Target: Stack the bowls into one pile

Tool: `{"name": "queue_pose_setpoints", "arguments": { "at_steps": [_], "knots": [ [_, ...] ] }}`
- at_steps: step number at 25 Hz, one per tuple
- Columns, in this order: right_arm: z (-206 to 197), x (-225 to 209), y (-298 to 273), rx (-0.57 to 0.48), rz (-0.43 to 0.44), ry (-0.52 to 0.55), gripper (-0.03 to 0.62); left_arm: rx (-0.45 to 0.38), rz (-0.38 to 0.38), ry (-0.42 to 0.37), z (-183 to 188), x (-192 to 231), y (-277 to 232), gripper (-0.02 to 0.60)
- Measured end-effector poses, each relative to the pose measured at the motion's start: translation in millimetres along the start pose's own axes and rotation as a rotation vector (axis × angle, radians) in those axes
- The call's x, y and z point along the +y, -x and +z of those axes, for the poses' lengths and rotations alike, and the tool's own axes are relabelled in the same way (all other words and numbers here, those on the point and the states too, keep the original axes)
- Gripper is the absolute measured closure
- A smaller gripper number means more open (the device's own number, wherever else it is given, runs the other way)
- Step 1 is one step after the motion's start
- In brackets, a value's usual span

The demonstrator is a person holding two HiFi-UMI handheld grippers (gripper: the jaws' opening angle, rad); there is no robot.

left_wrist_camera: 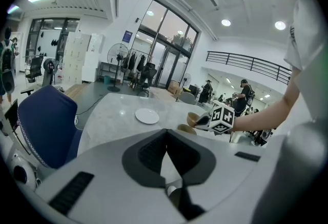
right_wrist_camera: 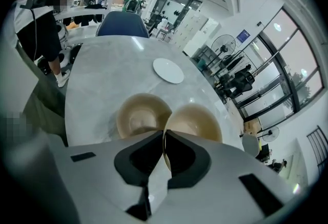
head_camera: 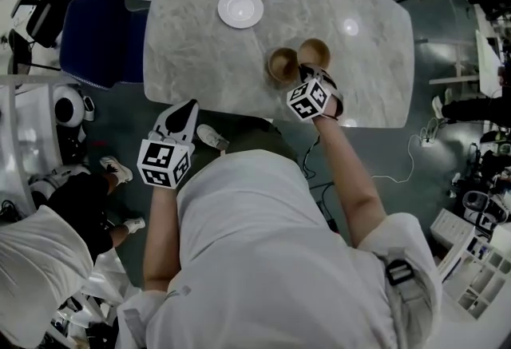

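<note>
Two tan bowls stand side by side on the marble table (head_camera: 200,60). My right gripper (head_camera: 308,70) is shut on the near rim of the right-hand bowl (head_camera: 314,52), and that thin rim shows pinched between the jaws in the right gripper view (right_wrist_camera: 163,136). The left-hand bowl (head_camera: 282,64) sits free with its rim close against the held bowl (right_wrist_camera: 197,120). Whether the held bowl is lifted I cannot tell. My left gripper (head_camera: 185,106) hangs off the table's near edge, shut with nothing in it (left_wrist_camera: 166,130).
A white plate (head_camera: 240,8) lies farther back on the table. A blue chair (head_camera: 102,36) stands at the table's left end. Another person (right_wrist_camera: 43,28) stands to my left beside the table. Cables and equipment crowd the floor at the right.
</note>
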State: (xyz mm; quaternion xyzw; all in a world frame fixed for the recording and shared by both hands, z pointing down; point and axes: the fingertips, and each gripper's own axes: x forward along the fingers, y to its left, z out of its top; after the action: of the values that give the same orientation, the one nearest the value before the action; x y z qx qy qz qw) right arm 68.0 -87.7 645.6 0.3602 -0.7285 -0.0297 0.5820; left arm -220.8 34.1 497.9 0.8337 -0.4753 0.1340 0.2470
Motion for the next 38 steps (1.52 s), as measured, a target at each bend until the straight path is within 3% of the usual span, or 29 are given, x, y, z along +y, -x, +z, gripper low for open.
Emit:
{"name": "queue_pose_setpoints", "arguments": {
  "at_steps": [14,28,38],
  "knots": [
    [38.8,52.0,-3.4,-0.026,0.092,0.032,0.56,-0.004,0.042,0.024,-13.8,24.0,31.8,0.578],
    [40.1,71.6,-5.7,-0.012,0.146,0.052,0.54,-0.007,0.061,0.039,-21.2,27.8,39.7,0.578],
    [42.0,72.8,-1.3,-0.023,0.179,0.039,0.465,-0.008,0.048,0.038,-17.0,23.0,30.7,0.578]
  ]
}}
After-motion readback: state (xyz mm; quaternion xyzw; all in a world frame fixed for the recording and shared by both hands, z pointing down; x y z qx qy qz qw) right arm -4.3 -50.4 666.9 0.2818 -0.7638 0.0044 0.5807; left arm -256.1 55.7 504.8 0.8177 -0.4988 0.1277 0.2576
